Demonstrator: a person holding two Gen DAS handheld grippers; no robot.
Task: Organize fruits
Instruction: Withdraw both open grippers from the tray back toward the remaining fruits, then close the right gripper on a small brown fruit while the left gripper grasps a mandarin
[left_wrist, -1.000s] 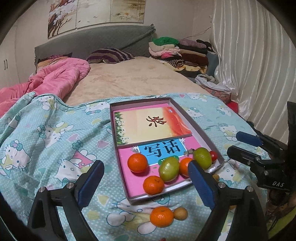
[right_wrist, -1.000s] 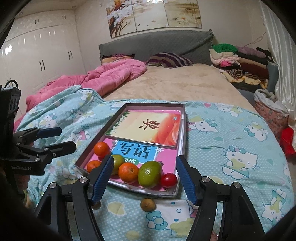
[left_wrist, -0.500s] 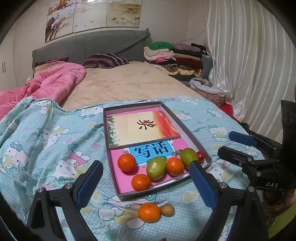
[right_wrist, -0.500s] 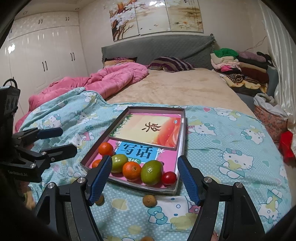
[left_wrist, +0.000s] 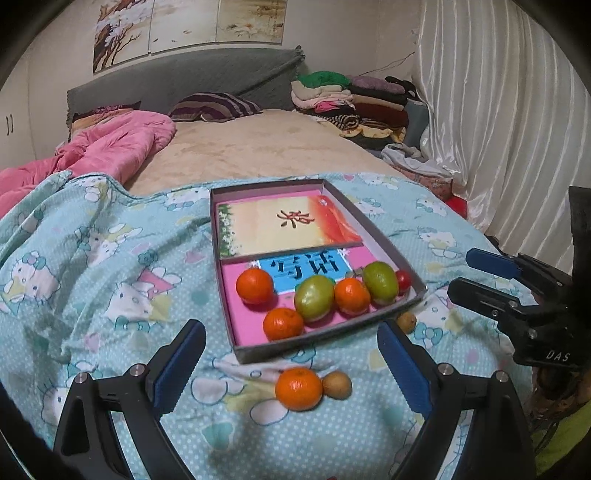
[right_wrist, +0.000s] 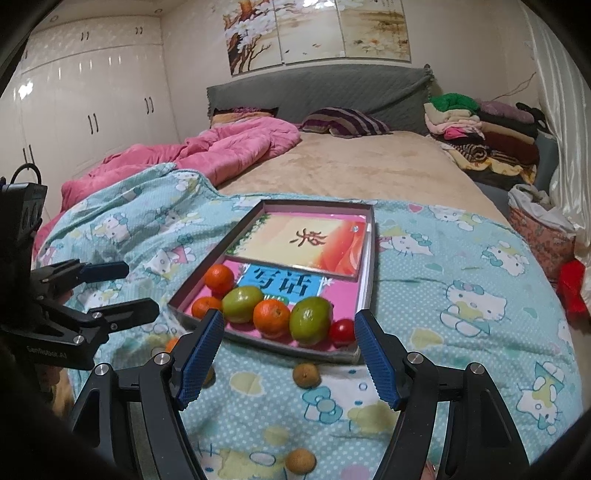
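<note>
A shallow grey box (left_wrist: 413, 277) (right_wrist: 364, 271) lies on the bed and holds three oranges, two green fruits and a cherry tomato (right_wrist: 342, 331) along its near end. On the blanket in front of it lie a loose orange (left_wrist: 298, 388) and small brown fruits (left_wrist: 336, 384) (right_wrist: 305, 374) (right_wrist: 300, 460). My left gripper (left_wrist: 291, 369) is open and empty, hovering just above the loose orange. My right gripper (right_wrist: 289, 360) is open and empty above the blanket near the box's front edge.
A Hello Kitty blanket (left_wrist: 110, 280) covers the near bed. A pink quilt (right_wrist: 221, 147) lies at the back left, folded clothes (right_wrist: 480, 125) at the back right. Two booklets (left_wrist: 288, 229) line the box floor. A curtain (left_wrist: 498, 110) hangs on the right.
Both grippers have pulled back and risen, so the box looks farther away. More of the blanket and the loose fruits in front of the box now show. Both stay open.
</note>
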